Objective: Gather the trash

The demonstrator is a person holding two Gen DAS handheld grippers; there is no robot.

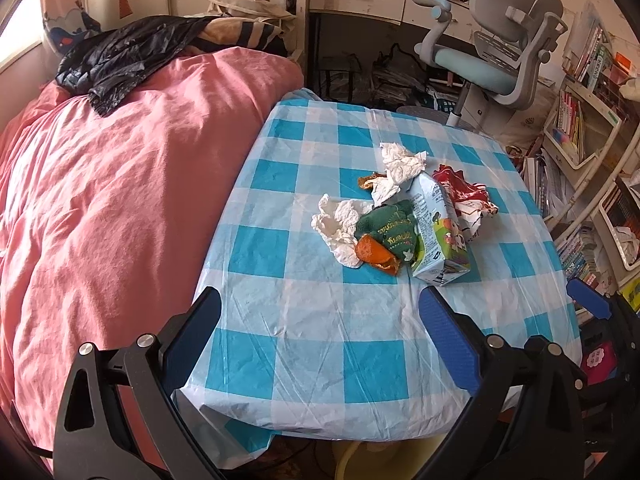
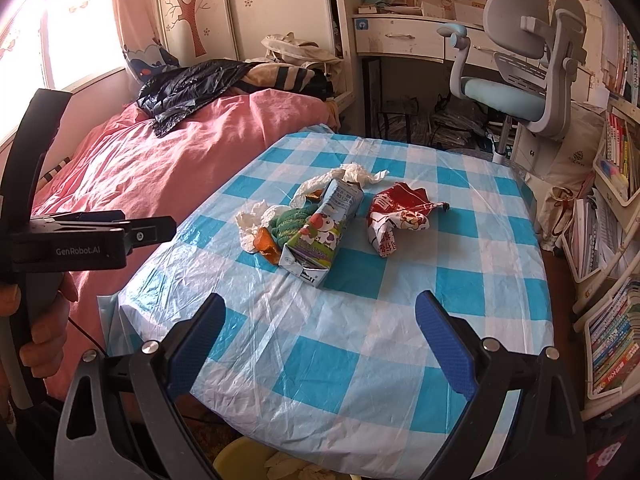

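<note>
Blue-and-white checked plastic covers the counter (image 2: 360, 320), and all the trash lies on it in one small heap near the middle. I can see a milk carton (image 2: 320, 236) on its side, a red wrapper (image 2: 394, 216) just beside it, a green wrapper (image 1: 390, 226), orange peel (image 1: 374, 254) and some crumpled tissues (image 1: 340, 224), most of them touching each other. Nothing seems collected yet, so I judge the task is at its very start.

The left gripper (image 1: 320, 340) hangs over the near edge of the counter with its jaws wide apart and nothing between them. The right gripper (image 2: 320, 340) is the same, spread and empty, well short of the heap. Under the near edge of the counter a yellowish bin (image 2: 248, 460) shows partly; probably the trash must go there, but I cannot be sure. Every piece is left to pick.
</note>
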